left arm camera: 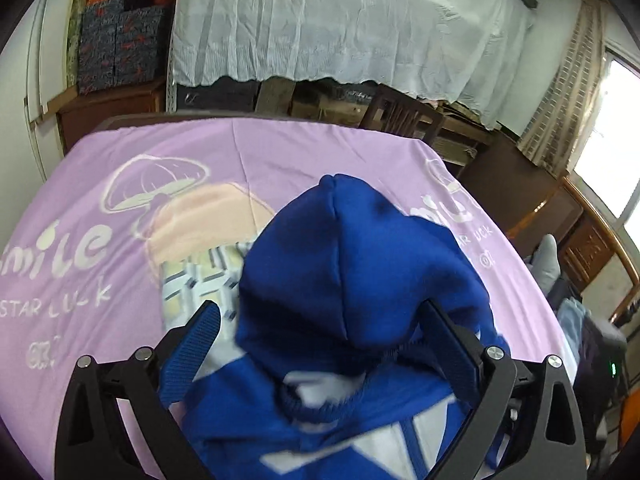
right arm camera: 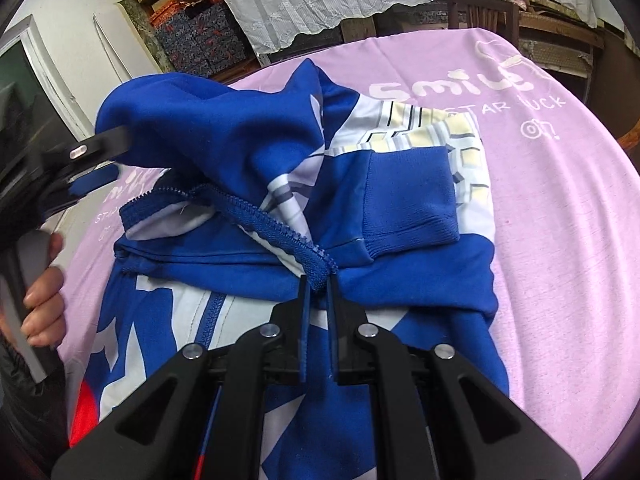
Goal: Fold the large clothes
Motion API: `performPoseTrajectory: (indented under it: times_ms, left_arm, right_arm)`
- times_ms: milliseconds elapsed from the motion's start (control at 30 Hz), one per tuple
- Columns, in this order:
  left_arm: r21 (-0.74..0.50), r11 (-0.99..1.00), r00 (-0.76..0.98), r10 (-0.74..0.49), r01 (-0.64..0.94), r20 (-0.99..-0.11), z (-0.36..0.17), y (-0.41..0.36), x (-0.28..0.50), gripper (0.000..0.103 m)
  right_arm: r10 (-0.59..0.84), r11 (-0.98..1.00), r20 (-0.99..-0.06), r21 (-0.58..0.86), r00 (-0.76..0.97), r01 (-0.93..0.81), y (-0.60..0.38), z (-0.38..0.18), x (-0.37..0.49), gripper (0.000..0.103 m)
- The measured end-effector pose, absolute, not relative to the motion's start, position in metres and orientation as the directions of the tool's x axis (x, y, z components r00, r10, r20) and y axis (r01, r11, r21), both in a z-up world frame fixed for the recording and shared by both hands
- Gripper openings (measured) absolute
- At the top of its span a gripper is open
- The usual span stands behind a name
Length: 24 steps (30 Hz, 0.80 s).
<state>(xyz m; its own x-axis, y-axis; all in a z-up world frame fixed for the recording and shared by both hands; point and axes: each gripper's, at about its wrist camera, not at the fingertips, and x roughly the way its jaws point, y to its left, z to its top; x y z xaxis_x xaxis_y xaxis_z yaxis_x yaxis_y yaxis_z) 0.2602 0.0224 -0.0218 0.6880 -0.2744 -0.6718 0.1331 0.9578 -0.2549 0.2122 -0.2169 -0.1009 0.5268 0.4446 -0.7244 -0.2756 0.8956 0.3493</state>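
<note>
My right tongs [right arm camera: 318,286] are pressed nearly together on the blue zipper edge [right arm camera: 280,226] of the hooded jacket [right arm camera: 412,280], pinching it where the zipper track meets the folded body. My left tongs [left arm camera: 320,332] are spread wide, with the blue hood [left arm camera: 352,264] bunched between the two fingers; from the right wrist view the left tongs [right arm camera: 102,160] have the hood fabric draped over one finger and lifted off the surface, but I cannot tell how firmly they grip it. A bare hand [right arm camera: 44,284] holds that tool's handle at the left edge.

The jacket, blue with white and pale yellow panels, lies in the middle of a counter covered by a lilac cloth [right arm camera: 560,208] printed with "smile" and a mushroom [left arm camera: 156,184]. One ribbed blue cuff [right arm camera: 412,200] rests folded across the chest.

Behind hang a white lace curtain [left arm camera: 340,20], stacked patterned boxes [left arm camera: 116,48] and a wooden chair [left arm camera: 400,114]. The jacket's lower part is cut off under my tongs.
</note>
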Motion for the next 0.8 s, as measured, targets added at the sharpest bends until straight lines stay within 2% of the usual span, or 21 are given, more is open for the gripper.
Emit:
performPoseTrajectory:
  times_ms: [33, 67, 100, 133, 233, 300, 400, 467, 533, 600, 667, 733, 800]
  left_arm:
    - [-0.271, 0.952, 0.678, -0.291, 0.139, -0.675, -0.022, 0.021, 0.264, 0.071]
    - [-0.29, 0.944, 0.66, -0.318, 0.156, -0.68, -0.021, 0.02, 0.269, 0.057]
    - [-0.307, 0.936, 0.636, -0.345, 0.175, -0.69, -0.02, 0.017, 0.273, 0.032]
    - [-0.31, 0.933, 0.625, -0.354, 0.184, -0.696, -0.018, 0.014, 0.275, 0.019]
    - [-0.266, 0.942, 0.636, -0.336, 0.206, -0.695, 0.003, -0.001, 0.277, 0.011]
    - [-0.274, 0.935, 0.645, -0.354, 0.226, -0.677, 0.022, -0.009, 0.276, 0.01]
    - [-0.334, 0.909, 0.673, -0.411, 0.251, -0.615, 0.06, -0.013, 0.273, 0.01]
    - [-0.39, 0.88, 0.691, -0.459, 0.271, -0.558, 0.079, -0.01, 0.267, 0.01]
    - [-0.441, 0.849, 0.696, -0.504, 0.291, -0.511, 0.085, -0.003, 0.258, 0.01]
    - [-0.461, 0.842, 0.693, -0.51, 0.281, -0.509, 0.072, 0.008, 0.247, 0.01]
    - [-0.462, 0.859, 0.692, -0.472, 0.221, -0.546, 0.046, 0.024, 0.237, 0.01]
    - [-0.464, 0.869, 0.683, -0.444, 0.171, -0.58, 0.023, 0.036, 0.234, 0.007]
    - [-0.47, 0.872, 0.665, -0.433, 0.137, -0.609, 0.01, 0.044, 0.238, 0.007]
  right_arm:
    - [0.452, 0.892, -0.721, 0.358, 0.525, -0.276, -0.218, -0.101, 0.212, 0.008]
    - [0.46, 0.888, -0.717, 0.368, 0.523, -0.276, -0.22, -0.101, 0.213, 0.008]
    - [0.47, 0.883, -0.712, 0.381, 0.522, -0.276, -0.223, -0.102, 0.214, 0.008]
    - [0.475, 0.88, -0.707, 0.388, 0.523, -0.275, -0.225, -0.101, 0.215, 0.008]
    - [0.481, 0.876, -0.683, 0.4, 0.549, -0.27, -0.233, -0.092, 0.218, 0.007]
    - [0.475, 0.879, -0.663, 0.39, 0.579, -0.275, -0.238, -0.077, 0.222, 0.007]
    - [0.451, 0.889, -0.604, 0.367, 0.657, -0.274, -0.256, -0.036, 0.231, 0.007]
    - [0.423, 0.901, -0.567, 0.345, 0.706, -0.263, -0.267, -0.012, 0.236, 0.003]
    - [0.397, 0.911, -0.53, 0.329, 0.749, -0.25, -0.281, 0.009, 0.238, 0.003]
    - [0.419, 0.9, -0.516, 0.342, 0.747, -0.269, -0.29, 0.016, 0.237, 0.005]
    - [0.466, 0.879, -0.53, 0.372, 0.709, -0.3, -0.293, 0.008, 0.231, 0.013]
    - [0.505, 0.86, -0.557, 0.39, 0.66, -0.329, -0.287, -0.009, 0.223, 0.049]
    - [0.514, 0.858, -0.587, 0.372, 0.626, -0.355, -0.273, -0.023, 0.214, 0.051]
